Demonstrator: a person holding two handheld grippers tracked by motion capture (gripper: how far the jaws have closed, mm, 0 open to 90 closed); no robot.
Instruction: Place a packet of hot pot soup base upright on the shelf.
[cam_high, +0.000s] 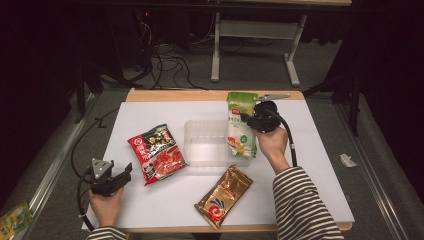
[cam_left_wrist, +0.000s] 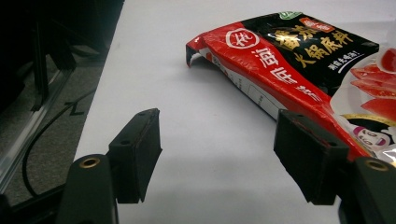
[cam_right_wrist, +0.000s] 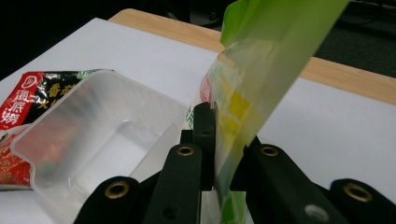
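White sheeting covers the surface (cam_high: 150, 112), with a clear plastic tub (cam_high: 207, 141) at its middle. From the high view, a green-and-white pouch (cam_high: 240, 127) hangs over the tub's right edge, and a gold packet (cam_high: 223, 196) lies near the front edge. Right gripper view shows the right claw (cam_right_wrist: 223, 140) clamped on the pouch. Left gripper view shows the left claw (cam_left_wrist: 217, 154) spread wide, empty, beside the red-and-black packet (cam_left_wrist: 299, 60).
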